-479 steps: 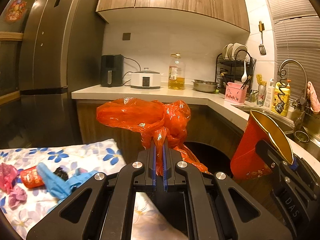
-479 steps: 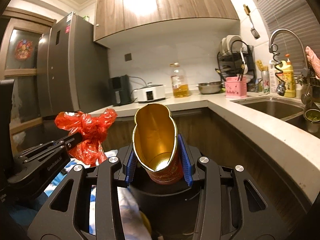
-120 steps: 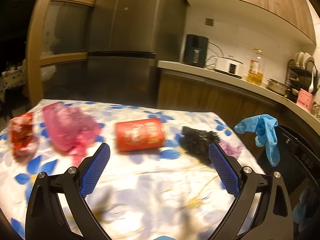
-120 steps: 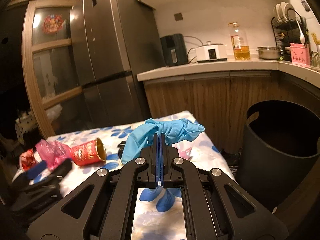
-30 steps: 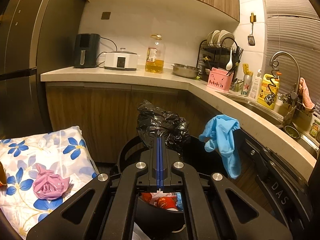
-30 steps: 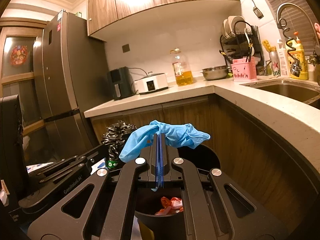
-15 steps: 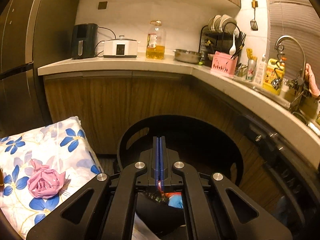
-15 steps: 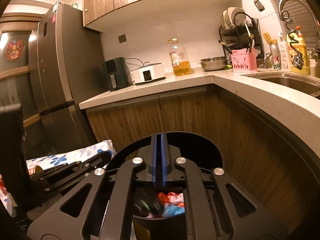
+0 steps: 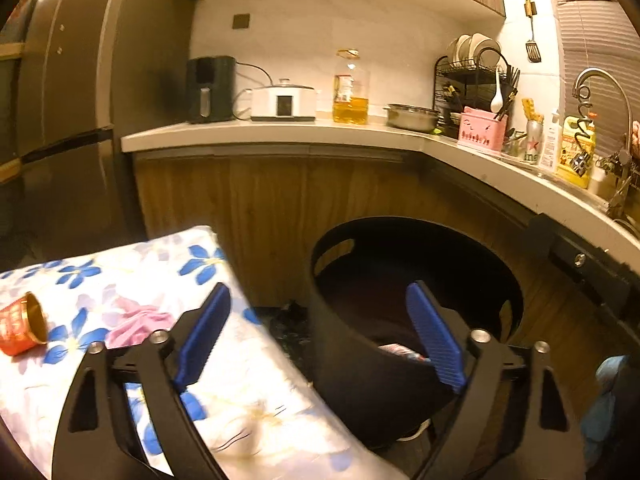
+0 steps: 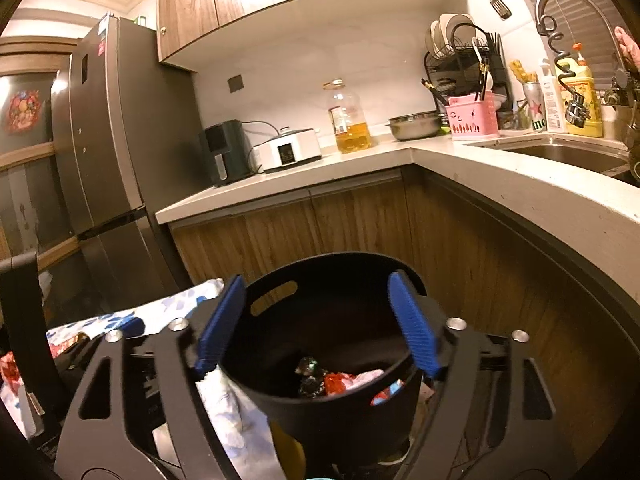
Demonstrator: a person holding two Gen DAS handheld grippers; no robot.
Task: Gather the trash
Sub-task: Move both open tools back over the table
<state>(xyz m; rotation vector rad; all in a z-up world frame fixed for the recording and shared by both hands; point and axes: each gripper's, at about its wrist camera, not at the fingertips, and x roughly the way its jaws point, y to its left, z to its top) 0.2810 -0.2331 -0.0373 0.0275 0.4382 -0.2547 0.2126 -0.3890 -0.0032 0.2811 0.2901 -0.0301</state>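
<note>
While both claws are opening w/ nothing between | black bin (image 10: 320, 412) holds trash (image 10: 340, 380): red, white, dark wrappers.

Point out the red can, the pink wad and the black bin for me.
red can (image 9: 18, 330), left wrist view, on its red side wall.
pink wad (image 9: 134, 322), left wrist view, on its crumpled middle.
black bin (image 10: 352, 412), right wrist view, on its outer front wall.

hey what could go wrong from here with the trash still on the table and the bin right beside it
The red can lies on its side on the floral cloth; it may roll when grasped. The pink wad is soft and could slip. The black bin stands close against the table, so a swing could knock it.
</note>
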